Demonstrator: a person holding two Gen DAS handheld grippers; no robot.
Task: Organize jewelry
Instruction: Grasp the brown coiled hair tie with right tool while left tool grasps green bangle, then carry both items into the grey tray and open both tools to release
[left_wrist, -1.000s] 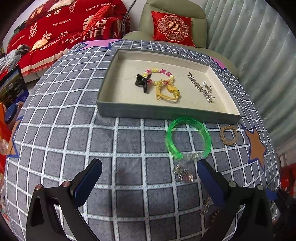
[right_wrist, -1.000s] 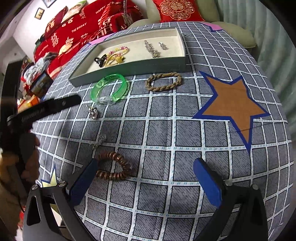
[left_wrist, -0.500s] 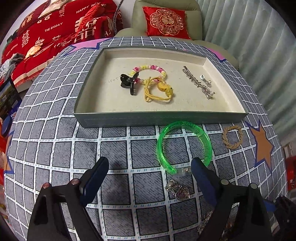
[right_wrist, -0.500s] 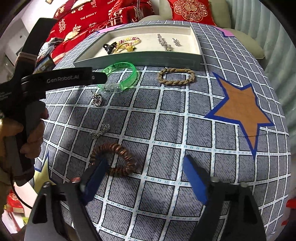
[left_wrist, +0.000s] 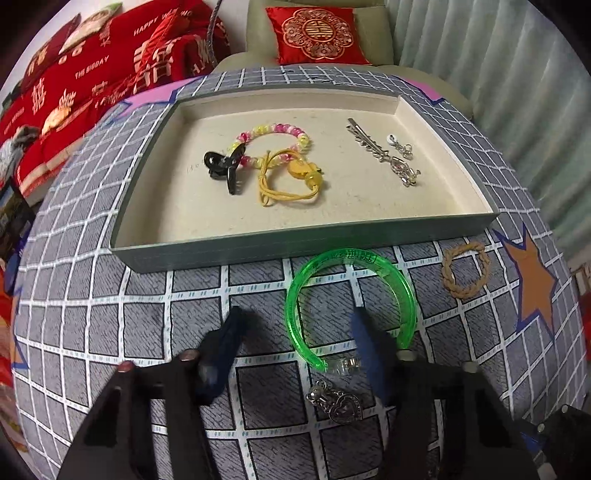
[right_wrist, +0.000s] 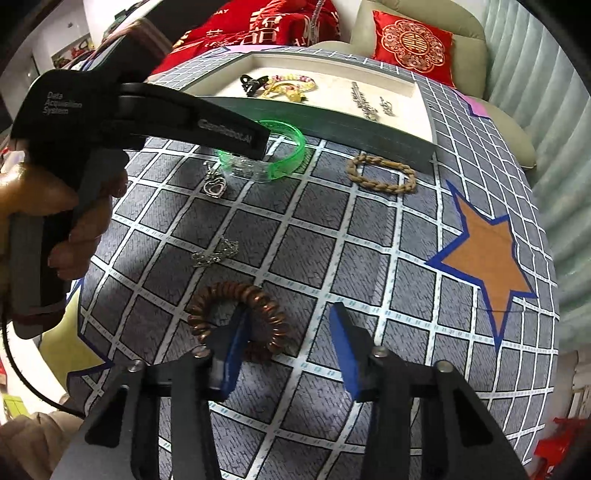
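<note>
Left tool (left_wrist: 295, 332) closing, half apart, straddles the green bangle's (left_wrist: 391, 273) near-left arc. Right tool (right_wrist: 288, 343) closing, left pad inside the brown coil tie (right_wrist: 266, 299), nothing clamped.

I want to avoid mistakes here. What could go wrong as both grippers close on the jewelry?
1. The left gripper, jaws just closing, straddles one side of the green bangle; the smooth curved plastic may slip out.
2. The right gripper has one finger inside the brown spiral hair tie; it may stretch or spring off.

Black hand-held gripper (right_wrist: 288, 350) with blue pads (right_wrist: 234, 354), silver screws.
</note>
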